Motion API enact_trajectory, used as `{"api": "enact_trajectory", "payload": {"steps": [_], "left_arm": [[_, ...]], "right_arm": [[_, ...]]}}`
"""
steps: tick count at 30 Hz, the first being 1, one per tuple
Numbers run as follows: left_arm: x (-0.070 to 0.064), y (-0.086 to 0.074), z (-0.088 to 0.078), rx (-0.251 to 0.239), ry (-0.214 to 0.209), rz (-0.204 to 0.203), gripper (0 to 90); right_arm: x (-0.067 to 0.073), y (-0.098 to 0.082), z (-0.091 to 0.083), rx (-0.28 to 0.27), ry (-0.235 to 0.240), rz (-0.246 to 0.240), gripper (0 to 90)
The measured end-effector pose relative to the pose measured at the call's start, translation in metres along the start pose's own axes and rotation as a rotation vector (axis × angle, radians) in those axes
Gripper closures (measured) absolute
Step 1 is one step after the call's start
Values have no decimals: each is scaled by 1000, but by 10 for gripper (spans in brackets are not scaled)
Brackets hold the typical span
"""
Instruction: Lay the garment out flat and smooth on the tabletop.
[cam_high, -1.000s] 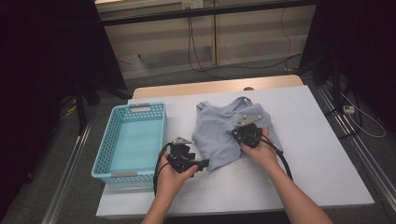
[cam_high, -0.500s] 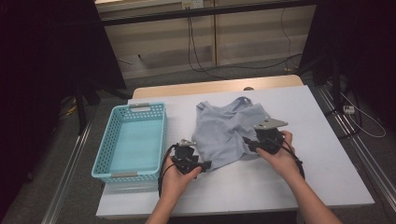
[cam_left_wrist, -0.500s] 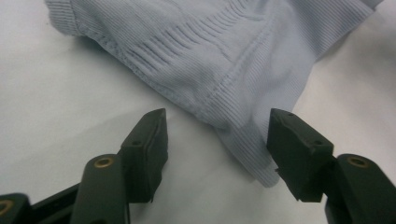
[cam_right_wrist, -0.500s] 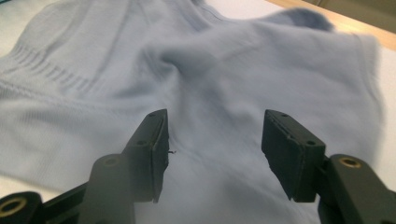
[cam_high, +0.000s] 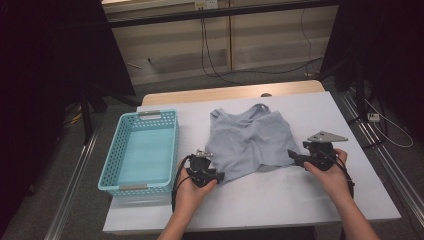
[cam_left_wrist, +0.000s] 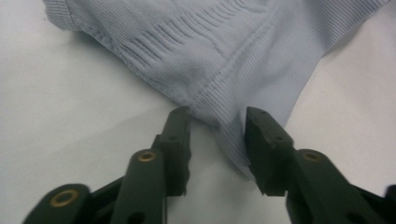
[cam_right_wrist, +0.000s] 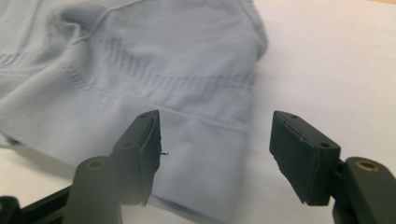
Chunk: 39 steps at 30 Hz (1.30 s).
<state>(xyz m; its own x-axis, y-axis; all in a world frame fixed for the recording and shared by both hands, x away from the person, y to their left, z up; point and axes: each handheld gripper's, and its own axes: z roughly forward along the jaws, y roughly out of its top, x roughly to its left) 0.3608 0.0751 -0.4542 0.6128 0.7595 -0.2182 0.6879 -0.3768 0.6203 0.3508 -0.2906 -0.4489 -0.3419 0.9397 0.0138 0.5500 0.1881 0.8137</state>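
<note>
White table (cam_high: 300, 200): light blue top (cam_high: 250, 140) spread flat at centre; turquoise basket (cam_high: 125, 182) set just left of top.

A white table (cam_high: 280, 200) is set on a grey floor (cam_high: 165, 85); black cables (cam_high: 210, 55) are hung behind it.

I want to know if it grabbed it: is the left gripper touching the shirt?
Cannot tell. In the left gripper view the shirt corner lies between the left gripper jaws, but no pressing shows plainly.
</note>
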Motion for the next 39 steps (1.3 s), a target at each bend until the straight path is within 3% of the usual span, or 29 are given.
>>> {"api": "enact_trajectory", "payload": {"steps": [1, 2, 3, 7, 13, 21, 35, 39], "left_arm": [[0, 0, 0, 1, 4, 3, 658], [1, 0, 0, 9, -27, -14, 684], [1, -1, 1, 20, -64, -32, 831], [1, 0, 1, 25, -70, -35, 853], [1, 2, 1, 35, -75, -47, 870], [5, 7, -12, 35, -121, -68, 872], [19, 11, -37, 17, -132, -106, 873], [18, 11, -37, 28, -131, -100, 873]], "right_arm": [[-2, -1, 0, 6, -4, 0, 339], [-3, -1, 0, 9, -4, 1, 339], [-5, -2, -1, 20, -16, -2, 339], [-10, -2, -5, 19, -41, 14, 339], [-15, -6, -5, 27, -37, 25, 351], [-18, -11, 0, 43, -35, 47, 400], [-20, -16, 7, 103, 2, 54, 659], [-18, -16, 8, 99, 47, 51, 849]]}}
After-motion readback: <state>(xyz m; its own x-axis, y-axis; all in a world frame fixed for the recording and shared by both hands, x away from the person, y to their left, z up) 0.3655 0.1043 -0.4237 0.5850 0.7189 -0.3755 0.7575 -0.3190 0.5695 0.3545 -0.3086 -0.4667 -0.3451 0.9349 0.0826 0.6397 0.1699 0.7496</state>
